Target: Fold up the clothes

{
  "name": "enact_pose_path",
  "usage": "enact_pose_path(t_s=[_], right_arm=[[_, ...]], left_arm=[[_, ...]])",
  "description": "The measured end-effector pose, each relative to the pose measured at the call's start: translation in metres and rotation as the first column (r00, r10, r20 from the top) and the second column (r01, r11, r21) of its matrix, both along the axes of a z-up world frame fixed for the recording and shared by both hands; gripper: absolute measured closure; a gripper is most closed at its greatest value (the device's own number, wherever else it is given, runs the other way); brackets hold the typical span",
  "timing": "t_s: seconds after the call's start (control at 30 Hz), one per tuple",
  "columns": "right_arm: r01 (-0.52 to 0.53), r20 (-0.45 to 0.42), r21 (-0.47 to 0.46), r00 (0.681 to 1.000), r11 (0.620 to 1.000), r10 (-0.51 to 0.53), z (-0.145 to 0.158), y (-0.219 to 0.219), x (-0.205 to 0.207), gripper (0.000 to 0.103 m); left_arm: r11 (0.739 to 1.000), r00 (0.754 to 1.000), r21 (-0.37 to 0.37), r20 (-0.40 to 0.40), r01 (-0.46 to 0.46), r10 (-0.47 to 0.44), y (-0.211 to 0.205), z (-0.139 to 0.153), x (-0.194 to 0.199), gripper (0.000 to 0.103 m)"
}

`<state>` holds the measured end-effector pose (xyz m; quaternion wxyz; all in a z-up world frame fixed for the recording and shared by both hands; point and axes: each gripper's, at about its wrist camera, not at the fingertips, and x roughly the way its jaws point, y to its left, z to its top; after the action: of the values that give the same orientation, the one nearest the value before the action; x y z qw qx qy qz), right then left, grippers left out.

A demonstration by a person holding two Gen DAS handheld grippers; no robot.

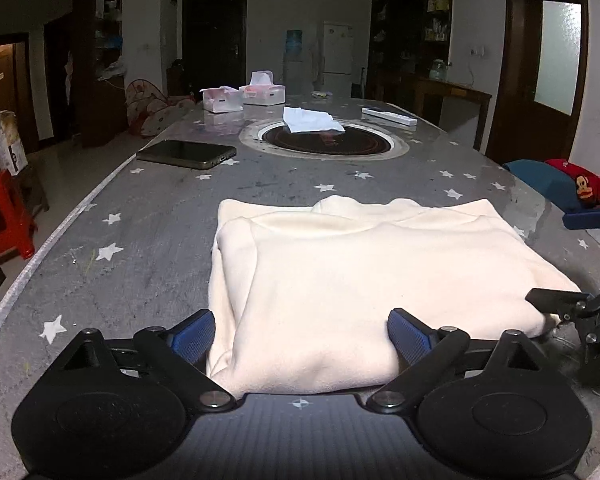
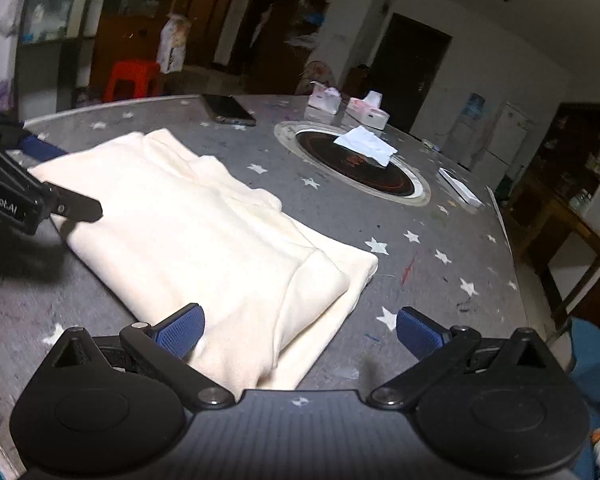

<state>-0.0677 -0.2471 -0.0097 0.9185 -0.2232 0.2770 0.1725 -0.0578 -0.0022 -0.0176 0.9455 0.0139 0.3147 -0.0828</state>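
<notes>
A cream garment (image 1: 360, 264) (image 2: 204, 232) lies folded into a thick rectangle on the grey star-patterned table (image 1: 140, 248) (image 2: 420, 240). My left gripper (image 1: 300, 338) stands wide at the garment's near edge, and the fold bulges between its blue pads (image 1: 192, 334). My right gripper (image 2: 300, 332) is open at the other near corner. Its left pad rests over the cloth and its right pad over bare table. In the right wrist view the left gripper (image 2: 60, 178) reaches over the far corner. A black finger (image 1: 556, 299) of the right gripper shows in the left wrist view.
Beyond the garment a round hob (image 1: 324, 144) is set into the table, with a white tissue (image 1: 312, 120) on it. A phone (image 1: 186, 153), two tissue boxes (image 1: 262, 94) and a white remote (image 1: 388, 116) lie farther off. A red stool (image 1: 0, 216) stands left; blue and red cloth items (image 1: 560, 184) sit right.
</notes>
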Motion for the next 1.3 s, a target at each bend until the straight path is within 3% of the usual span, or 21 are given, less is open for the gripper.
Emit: enact_pose_path(t_s=[0.17, 0.67, 1.3], right_arm=[[0.01, 0.029, 0.046, 1.0, 0.999, -0.011, 0.015, -0.002, -0.007, 0.0], [0.049, -0.141, 0.273, 0.99, 0.961, -0.01, 0.016, -0.004, 0.003, 0.0], [-0.006, -0.147, 0.309, 0.988, 0.951, 0.055, 0.019, 0.012, -0.019, 0.0]], left_arm=[[1.0, 1.0, -0.014, -0.007, -0.023, 0.023, 0.007, 0.009, -0.001, 0.003], [0.993, 0.995, -0.087, -0.074, -0.08, 0.074, 0.015, 0.02, 0.006, 0.0], [0.993, 0.993, -0.088, -0.097, -0.077, 0.069, 0.008, 0.027, 0.0, 0.0]])
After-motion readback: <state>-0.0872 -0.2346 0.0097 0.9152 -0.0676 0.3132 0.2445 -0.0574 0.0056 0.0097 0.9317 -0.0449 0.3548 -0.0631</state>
